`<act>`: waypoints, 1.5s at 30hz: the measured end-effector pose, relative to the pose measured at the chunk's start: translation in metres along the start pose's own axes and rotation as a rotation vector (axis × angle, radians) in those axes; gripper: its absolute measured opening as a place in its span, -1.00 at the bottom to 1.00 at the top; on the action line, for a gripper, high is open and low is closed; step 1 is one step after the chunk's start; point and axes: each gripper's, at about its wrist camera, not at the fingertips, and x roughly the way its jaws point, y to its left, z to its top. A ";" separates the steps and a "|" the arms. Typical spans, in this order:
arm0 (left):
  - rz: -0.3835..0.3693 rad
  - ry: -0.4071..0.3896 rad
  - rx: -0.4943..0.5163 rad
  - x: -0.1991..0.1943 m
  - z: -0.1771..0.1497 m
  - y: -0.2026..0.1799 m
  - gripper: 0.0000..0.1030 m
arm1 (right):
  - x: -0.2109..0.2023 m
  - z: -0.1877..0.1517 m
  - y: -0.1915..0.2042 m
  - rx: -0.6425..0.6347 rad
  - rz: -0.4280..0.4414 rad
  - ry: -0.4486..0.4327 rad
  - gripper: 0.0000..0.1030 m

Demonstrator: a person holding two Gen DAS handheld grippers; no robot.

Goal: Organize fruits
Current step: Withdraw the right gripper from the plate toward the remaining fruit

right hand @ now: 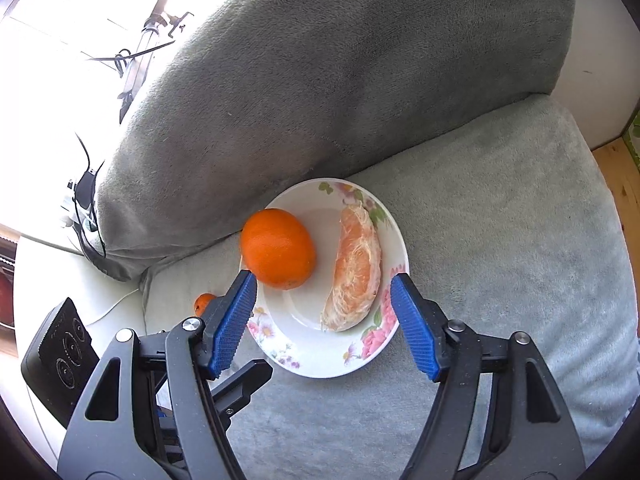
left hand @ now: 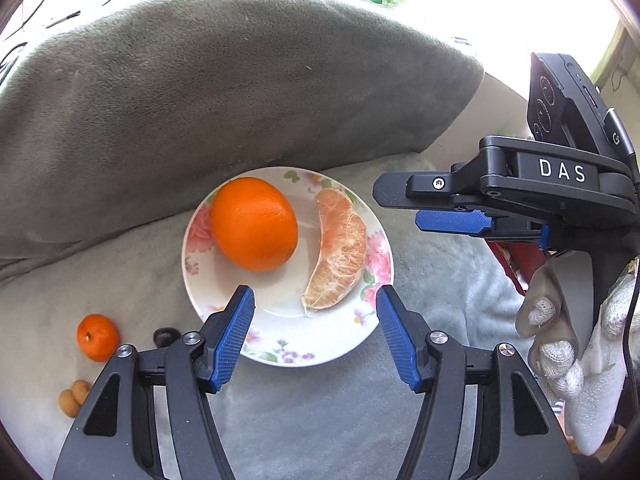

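A white floral plate (left hand: 276,308) lies on a grey cushioned seat, close to the back cushion. On it sit a whole orange (left hand: 254,224) at the left and a peeled citrus segment (left hand: 340,252) at the right. My left gripper (left hand: 316,296) hovers open over the plate's near rim with nothing between its blue pads. My right gripper (right hand: 324,284) is open too and holds nothing. It hangs above the plate (right hand: 304,312), with the orange (right hand: 278,248) and the segment (right hand: 356,280) just beyond its tips. In the left wrist view the right gripper (left hand: 400,208) comes in from the right, held by a gloved hand (left hand: 556,344).
A small mandarin (left hand: 98,337) and two little brown fruits (left hand: 74,397) lie on the seat left of the plate, beside a small dark object (left hand: 166,336). The big grey back cushion (left hand: 240,80) rises behind the plate. Cables (right hand: 88,200) hang at the sofa's left end.
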 end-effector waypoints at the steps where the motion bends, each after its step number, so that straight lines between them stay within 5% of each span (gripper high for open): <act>1: 0.000 0.000 -0.004 -0.003 -0.002 0.003 0.22 | -0.001 -0.002 0.001 0.002 -0.005 -0.003 0.40; 18: 0.027 -0.016 -0.102 -0.038 -0.040 0.061 0.22 | -0.008 -0.040 0.052 -0.206 -0.104 -0.099 0.65; 25: 0.072 -0.026 -0.147 -0.056 -0.065 0.100 0.22 | 0.004 -0.058 0.080 -0.296 -0.149 -0.048 0.65; 34: 0.119 -0.033 -0.247 -0.072 -0.095 0.150 0.15 | 0.028 -0.082 0.119 -0.415 -0.058 0.007 0.65; 38: 0.119 -0.028 -0.270 -0.072 -0.102 0.165 -0.03 | 0.045 -0.091 0.135 -0.476 -0.047 0.049 0.64; 45: 0.106 0.001 -0.302 -0.063 -0.107 0.184 -0.21 | 0.076 -0.107 0.158 -0.575 -0.034 0.126 0.35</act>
